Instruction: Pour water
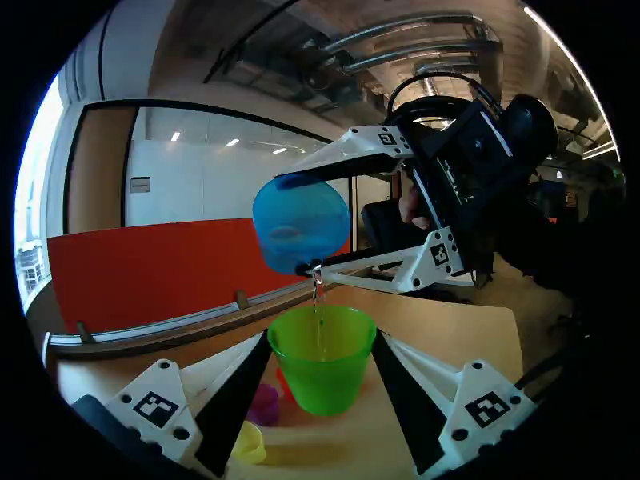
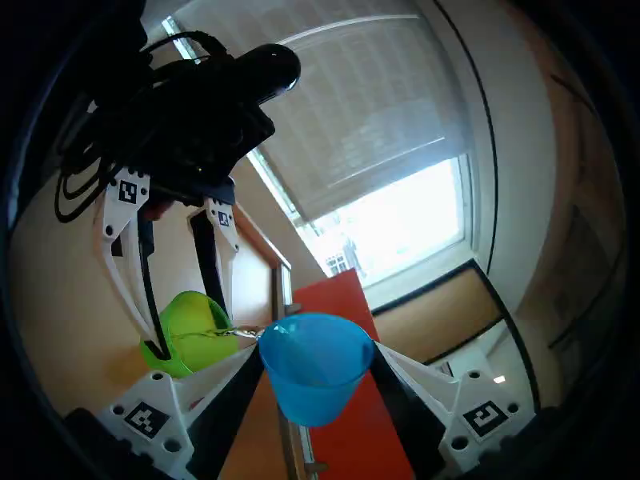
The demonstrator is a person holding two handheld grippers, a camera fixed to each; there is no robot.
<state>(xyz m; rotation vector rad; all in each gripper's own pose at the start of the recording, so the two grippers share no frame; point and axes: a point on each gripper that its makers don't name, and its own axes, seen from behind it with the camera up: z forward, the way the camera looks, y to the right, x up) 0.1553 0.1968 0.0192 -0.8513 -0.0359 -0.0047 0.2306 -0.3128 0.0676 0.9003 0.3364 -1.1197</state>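
My left gripper [image 1: 320,346] is shut on an upright green cup [image 1: 322,368], held just above the wooden table [image 1: 448,328]. Above it my right gripper [image 1: 293,226] is shut on a blue cup [image 1: 300,220] that is tipped over sideways. A thin stream of water [image 1: 318,302] falls from the blue cup's rim into the green cup. In the right gripper view the blue cup [image 2: 314,372] sits between my right gripper's [image 2: 316,354] fingers, and water [image 2: 234,332] runs from its rim to the green cup [image 2: 188,334] held by the left gripper [image 2: 190,330].
Small purple [image 1: 264,404], yellow [image 1: 250,442] and red [image 1: 282,382] cups sit on the table behind the green cup. A red wall panel [image 1: 160,272] and a rail run along the table's far side. A hand [image 1: 410,204] holds the right gripper.
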